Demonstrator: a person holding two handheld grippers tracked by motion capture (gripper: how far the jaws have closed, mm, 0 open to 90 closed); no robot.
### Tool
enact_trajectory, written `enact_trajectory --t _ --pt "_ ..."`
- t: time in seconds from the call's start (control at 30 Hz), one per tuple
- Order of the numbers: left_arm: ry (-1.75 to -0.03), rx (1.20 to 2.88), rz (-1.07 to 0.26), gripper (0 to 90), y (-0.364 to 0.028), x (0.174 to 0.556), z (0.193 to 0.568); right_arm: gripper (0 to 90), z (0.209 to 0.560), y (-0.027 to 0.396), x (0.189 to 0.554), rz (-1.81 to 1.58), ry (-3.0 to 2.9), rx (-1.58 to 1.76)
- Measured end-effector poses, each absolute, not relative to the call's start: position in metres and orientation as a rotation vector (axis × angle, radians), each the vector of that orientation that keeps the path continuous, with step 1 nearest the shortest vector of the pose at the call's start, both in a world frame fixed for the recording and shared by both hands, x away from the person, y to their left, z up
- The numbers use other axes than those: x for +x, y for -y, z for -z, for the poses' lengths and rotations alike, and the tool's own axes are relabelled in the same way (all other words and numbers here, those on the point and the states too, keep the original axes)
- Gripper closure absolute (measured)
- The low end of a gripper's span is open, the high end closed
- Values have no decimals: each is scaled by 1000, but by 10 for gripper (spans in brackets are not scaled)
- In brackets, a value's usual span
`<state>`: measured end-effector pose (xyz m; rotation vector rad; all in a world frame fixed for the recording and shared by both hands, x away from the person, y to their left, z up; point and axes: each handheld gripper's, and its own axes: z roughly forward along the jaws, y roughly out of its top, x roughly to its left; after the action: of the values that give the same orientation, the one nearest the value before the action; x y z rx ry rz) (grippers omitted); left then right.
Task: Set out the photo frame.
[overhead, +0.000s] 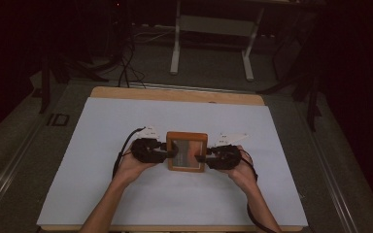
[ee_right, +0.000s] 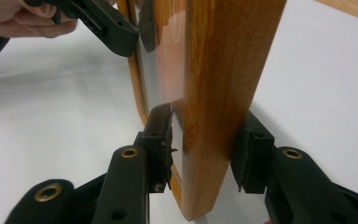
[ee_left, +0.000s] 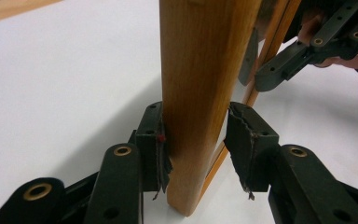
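Nearest you, your forearms come in over the front edge of the white sheet covering the table, and each hand carries one pair of black tongs aimed inward at the same thing. That thing is a square wooden frame with a glass or mirror-like pane, sitting at the middle of the sheet, directly between your two hands. Your left gripper meets the frame's left edge, and your right gripper meets its right edge, so the frame is bracketed from both sides. In the left gripper view, the frame's thick honey-coloured side rail rises up between the jaws: one pad lies against the wood, while the other pad stands a little clear of it, with a sliver of white showing in the gap, so this pair is partly open around the rail and does not clamp it. In the right gripper view, the rail again stands between the jaws: one pad sits against the pane side and the other sits against the back of the wood, so this pair is closed on the frame at a middling spread. Farther off, bare wooden tabletop shows beyond the sheet, and behind it stand the pale legs of a metal stand on a dark floor.
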<state>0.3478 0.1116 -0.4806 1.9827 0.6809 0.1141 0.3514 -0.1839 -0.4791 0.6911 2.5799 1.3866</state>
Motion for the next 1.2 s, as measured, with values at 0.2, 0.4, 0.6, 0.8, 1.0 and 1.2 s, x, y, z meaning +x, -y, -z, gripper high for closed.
enact_trajectory --t 0.2,0.4,0.6,0.8,1.0,1.2 --pt "-719 1932 -90 607 -124 344 483 611 485 173 356 -1421 -2633 736" --pt "-777 1908 -83 606 -123 349 485 602 488 174 362 -1434 -2636 781" --pt "-850 1892 -64 612 -123 355 489 570 492 172 372 -1440 -2626 857" --pt "-859 1914 -64 571 -119 357 493 561 492 171 374 -1414 -2628 872" --pt "-859 1907 -73 451 -118 356 493 392 493 175 373 -1432 -2614 896" --pt "-876 1887 -110 405 -131 348 488 298 488 188 366 -1422 -2584 862"
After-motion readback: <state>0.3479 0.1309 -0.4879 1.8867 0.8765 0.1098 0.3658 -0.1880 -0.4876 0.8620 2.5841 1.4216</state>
